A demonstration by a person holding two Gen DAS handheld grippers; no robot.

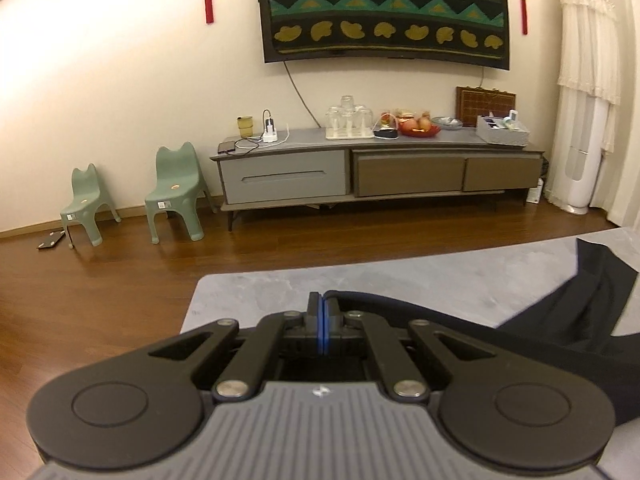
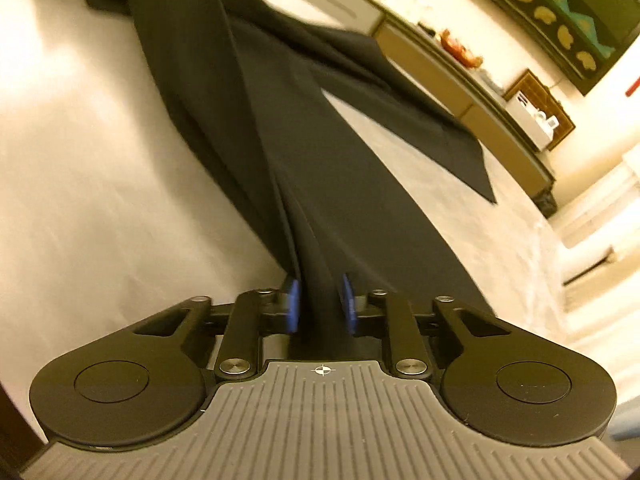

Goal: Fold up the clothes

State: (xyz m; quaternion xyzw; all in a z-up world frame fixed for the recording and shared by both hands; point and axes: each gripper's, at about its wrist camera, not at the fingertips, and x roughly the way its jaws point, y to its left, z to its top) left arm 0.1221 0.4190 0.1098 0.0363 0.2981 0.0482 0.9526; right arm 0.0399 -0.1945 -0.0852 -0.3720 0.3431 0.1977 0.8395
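Observation:
A black garment, long like trousers, lies on the pale grey table. In the left wrist view my left gripper (image 1: pixel 322 300) is shut on a thin edge of the black garment (image 1: pixel 580 312), which trails off to the right over the table (image 1: pixel 260 292). In the right wrist view my right gripper (image 2: pixel 320 300) has its blue pads (image 2: pixel 294 300) pressed on a thick bunched fold of the black garment (image 2: pixel 304 152), which stretches away from it across the table (image 2: pixel 80 200). A second flat leg lies to the right.
Beyond the table's far edge is a wood floor (image 1: pixel 120 280), two small green chairs (image 1: pixel 174 196) and a low TV cabinet (image 1: pixel 376 168) with glasses and fruit, under a wall-hung screen. A white fan stands at the right.

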